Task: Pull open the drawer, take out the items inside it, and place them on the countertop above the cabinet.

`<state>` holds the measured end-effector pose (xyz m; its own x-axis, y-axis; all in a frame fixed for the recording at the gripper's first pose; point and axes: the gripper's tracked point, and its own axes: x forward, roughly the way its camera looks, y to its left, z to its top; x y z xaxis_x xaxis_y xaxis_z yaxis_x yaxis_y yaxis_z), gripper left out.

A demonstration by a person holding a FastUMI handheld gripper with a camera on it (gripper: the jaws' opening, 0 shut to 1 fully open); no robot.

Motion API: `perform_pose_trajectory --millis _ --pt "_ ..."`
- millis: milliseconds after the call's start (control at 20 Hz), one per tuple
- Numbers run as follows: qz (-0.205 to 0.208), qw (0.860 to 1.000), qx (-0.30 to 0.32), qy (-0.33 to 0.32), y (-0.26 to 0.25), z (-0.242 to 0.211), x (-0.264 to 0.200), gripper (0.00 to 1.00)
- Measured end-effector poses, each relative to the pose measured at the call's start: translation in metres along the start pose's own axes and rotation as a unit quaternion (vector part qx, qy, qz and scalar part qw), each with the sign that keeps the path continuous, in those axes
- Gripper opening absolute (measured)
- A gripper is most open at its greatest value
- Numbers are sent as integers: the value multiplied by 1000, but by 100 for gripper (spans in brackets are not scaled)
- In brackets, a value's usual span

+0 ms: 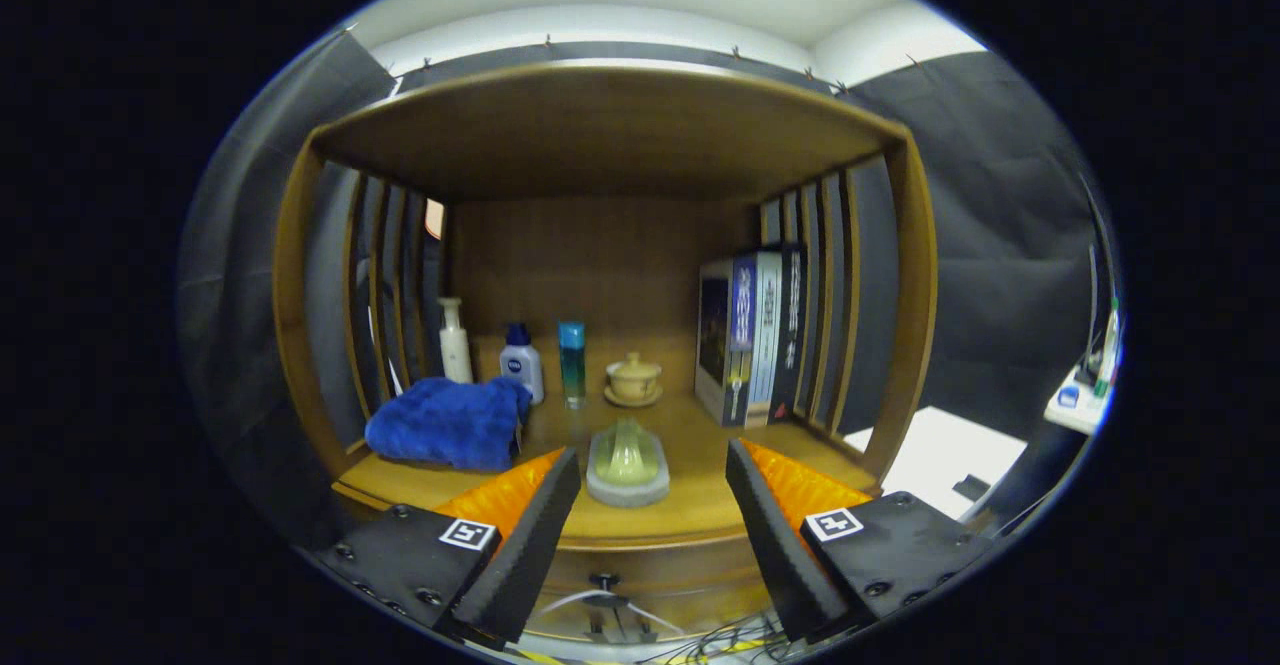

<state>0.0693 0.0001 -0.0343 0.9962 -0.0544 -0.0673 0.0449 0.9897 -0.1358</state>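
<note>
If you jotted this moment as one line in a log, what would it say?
stage: approach | gripper: open, holding nothing | drawer: shut, knob below fingers | countertop: green soap dish, blue towel, bottles, lidded cup, books

Blue towel (pixel 450 423) heaped left; white pump bottle (pixel 453 340) behind it. Teal bottle (pixel 572 361) beside lidded teacup (pixel 633 378). Books (pixel 752 337) upright at right.
</note>
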Motion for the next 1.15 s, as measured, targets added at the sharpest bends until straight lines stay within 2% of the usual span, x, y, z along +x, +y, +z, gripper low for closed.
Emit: perform_pose_trajectory --millis 250,400,1150 --pt "9 999 -8 -36 9 59 -25 96" --pt "11 999 -11 -42 10 75 -30 96" --pt "27 999 30 -35 2 86 -44 96"
